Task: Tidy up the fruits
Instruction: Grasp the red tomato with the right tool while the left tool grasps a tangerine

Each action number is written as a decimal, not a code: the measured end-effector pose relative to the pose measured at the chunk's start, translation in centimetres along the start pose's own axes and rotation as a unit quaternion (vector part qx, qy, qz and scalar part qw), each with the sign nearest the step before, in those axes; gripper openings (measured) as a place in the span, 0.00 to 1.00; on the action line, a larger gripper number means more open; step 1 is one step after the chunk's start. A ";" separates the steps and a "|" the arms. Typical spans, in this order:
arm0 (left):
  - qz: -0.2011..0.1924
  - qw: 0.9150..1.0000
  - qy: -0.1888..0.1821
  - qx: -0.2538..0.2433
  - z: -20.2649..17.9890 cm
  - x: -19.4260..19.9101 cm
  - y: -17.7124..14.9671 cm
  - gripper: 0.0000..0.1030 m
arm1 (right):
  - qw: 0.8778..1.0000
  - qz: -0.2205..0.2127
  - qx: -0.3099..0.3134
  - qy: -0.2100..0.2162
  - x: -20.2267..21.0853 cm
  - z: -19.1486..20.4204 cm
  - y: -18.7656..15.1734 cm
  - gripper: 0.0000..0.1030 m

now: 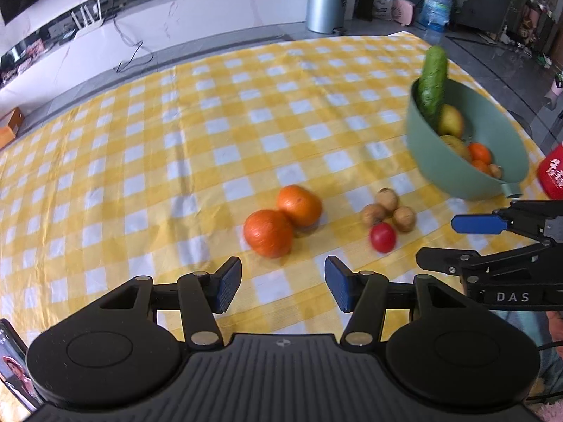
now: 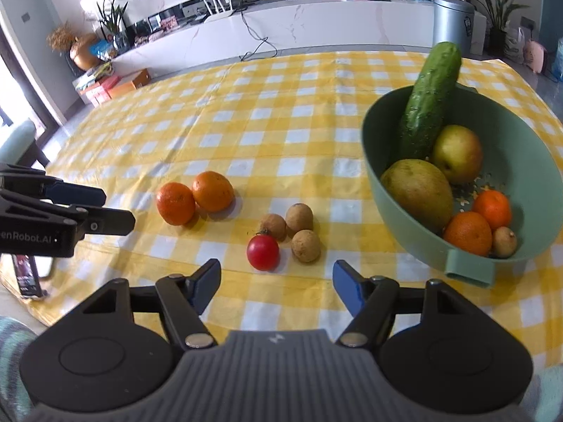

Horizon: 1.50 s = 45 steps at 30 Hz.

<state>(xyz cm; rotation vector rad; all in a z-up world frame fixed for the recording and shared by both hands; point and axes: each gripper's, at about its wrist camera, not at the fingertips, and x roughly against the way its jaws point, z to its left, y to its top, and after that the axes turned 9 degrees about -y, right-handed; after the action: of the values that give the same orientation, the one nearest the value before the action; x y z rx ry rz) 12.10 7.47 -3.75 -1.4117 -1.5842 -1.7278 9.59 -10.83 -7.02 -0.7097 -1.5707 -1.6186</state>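
Two oranges lie together on the yellow checked cloth. To their right lie a red cherry tomato and three small brown longans. A green bowl at the right holds a cucumber, a pear, an apple, two oranges and a longan. My left gripper is open and empty, just short of the oranges. My right gripper is open and empty, just short of the tomato.
A phone lies at the table's left front edge. A red object stands right of the bowl. Each gripper shows in the other's view. A bin and a cabinet stand beyond the table.
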 end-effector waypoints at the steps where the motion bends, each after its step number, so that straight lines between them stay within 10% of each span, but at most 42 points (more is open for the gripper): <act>1: 0.000 1.000 -0.002 0.006 0.4 -0.2 0.0 0.62 | 1.000 0.004 0.001 0.004 -0.3 0.1 0.0 0.58; 32: 0.008 0.999 -0.026 0.022 2.8 -7.1 1.3 0.63 | 0.999 0.018 0.046 0.006 -6.6 2.4 1.4 0.30; 45: 0.003 0.999 -0.018 0.035 2.8 -7.1 1.1 0.47 | 0.997 0.014 0.070 0.002 -6.7 3.0 1.3 0.23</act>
<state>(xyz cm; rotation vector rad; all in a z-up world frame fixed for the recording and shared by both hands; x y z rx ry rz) 17.05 7.42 -9.70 -1.4205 -1.6413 -1.6344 14.00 -6.92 -11.50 -0.6501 -1.6461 -1.4730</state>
